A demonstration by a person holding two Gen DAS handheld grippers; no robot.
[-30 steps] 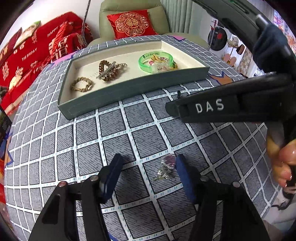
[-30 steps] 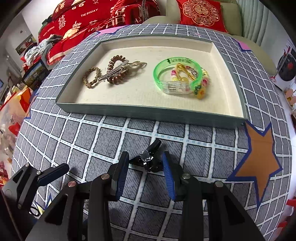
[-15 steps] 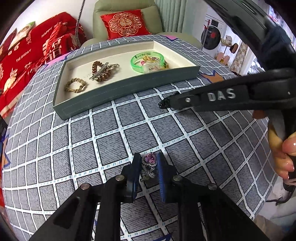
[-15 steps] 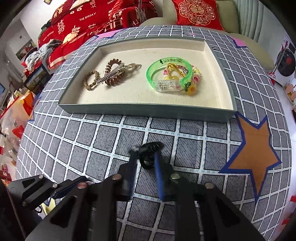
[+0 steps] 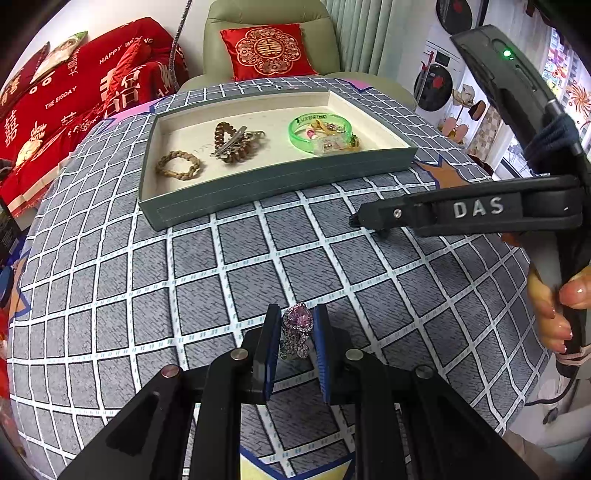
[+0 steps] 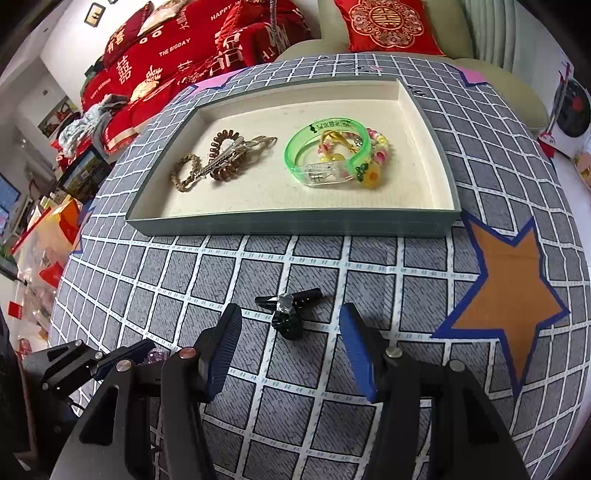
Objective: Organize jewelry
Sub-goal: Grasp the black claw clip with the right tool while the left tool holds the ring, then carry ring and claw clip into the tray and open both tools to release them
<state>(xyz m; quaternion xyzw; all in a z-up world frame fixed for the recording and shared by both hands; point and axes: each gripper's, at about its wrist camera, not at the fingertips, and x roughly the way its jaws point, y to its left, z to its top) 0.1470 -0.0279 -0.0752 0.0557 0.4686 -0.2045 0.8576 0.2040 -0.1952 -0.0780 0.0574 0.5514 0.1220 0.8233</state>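
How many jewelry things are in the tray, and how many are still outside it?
In the tray: 5
Outside, on the cloth: 2, the pink ring in the left gripper and the black clip
Total: 7

table (image 6: 369, 424): round-ish, covered in a grey cloth with a white grid and orange stars edged in blue
armchair (image 5: 273, 22): pale green, at 12 o'clock behind the table, red cushion (image 5: 267, 50) with a gold pattern propped on it
bedding (image 5: 66, 99): big red pile with gold lettering, around 10 o'clock
curtain (image 5: 354, 33): pale, pleated, at 1 o'clock
clutter (image 6: 48, 229): bags and boxes on the floor at 9 o'clock
light: bright daylight, window at 2 o'clock
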